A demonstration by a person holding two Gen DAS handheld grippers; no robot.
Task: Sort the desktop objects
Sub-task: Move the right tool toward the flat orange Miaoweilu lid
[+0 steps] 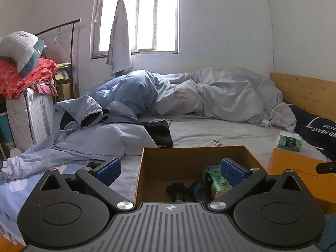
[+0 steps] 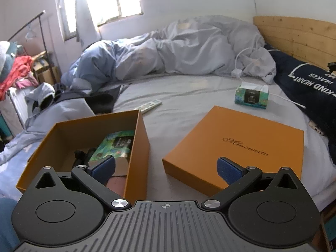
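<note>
An open orange box (image 1: 147, 168) (image 2: 138, 138) stands on the bed. Inside lie a green tissue pack (image 1: 214, 180) (image 2: 114, 145) and a black object (image 1: 177, 190) (image 2: 80, 154). Its orange lid (image 2: 237, 147) (image 1: 294, 163) lies flat to the right. A second green tissue pack (image 2: 252, 95) (image 1: 289, 141) and a white remote (image 2: 148, 105) (image 1: 211, 142) lie on the sheet beyond. My left gripper (image 1: 170, 171) is open and empty, over the box's near edge. My right gripper (image 2: 166, 167) is open and empty, between box and lid.
A crumpled grey duvet (image 2: 178, 48) and a blue jacket (image 1: 84, 126) cover the far and left bed. A dark pillow (image 2: 310, 84) lies by the wooden headboard (image 2: 294, 35). A white charger cable (image 2: 241, 63) runs near it. A phone (image 2: 316, 128) lies at the right edge.
</note>
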